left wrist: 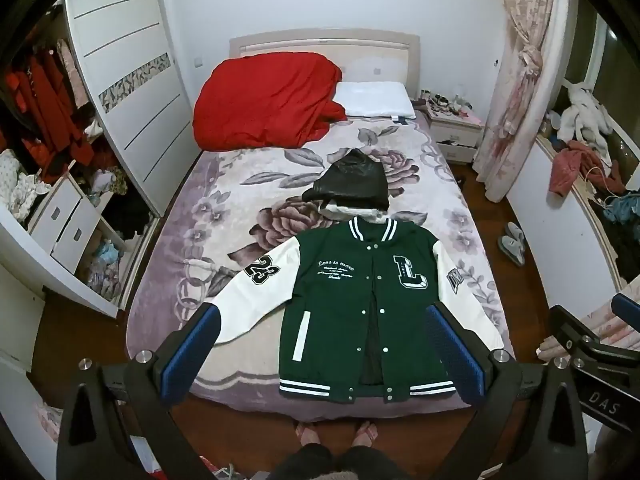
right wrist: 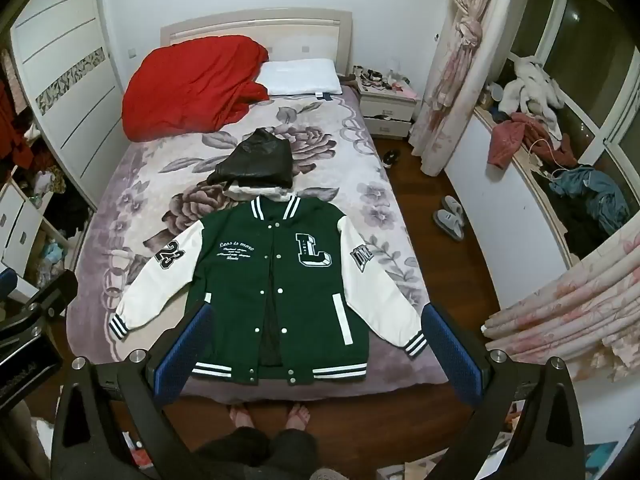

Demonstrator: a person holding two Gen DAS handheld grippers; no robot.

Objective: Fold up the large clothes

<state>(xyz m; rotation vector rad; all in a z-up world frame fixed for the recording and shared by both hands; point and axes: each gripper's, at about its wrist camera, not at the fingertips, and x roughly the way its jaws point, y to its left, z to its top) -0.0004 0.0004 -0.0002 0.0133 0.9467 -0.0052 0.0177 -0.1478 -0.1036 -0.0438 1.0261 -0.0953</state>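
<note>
Left gripper (left wrist: 320, 344) and right gripper (right wrist: 316, 340), jaws spread wide, both empty.

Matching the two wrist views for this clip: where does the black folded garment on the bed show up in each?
Left wrist: the black garment lies just right of centre, directly above the green jacket collar.
Right wrist: the black garment sits left of centre, again just beyond the jacket collar.
Shared landmark: the red quilt heaped by the headboard.

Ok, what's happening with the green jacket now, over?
Left gripper and right gripper open, above the bed's foot. Green jacket flat, unfolded, sleeves spread. Black garment touching its collar.
</note>
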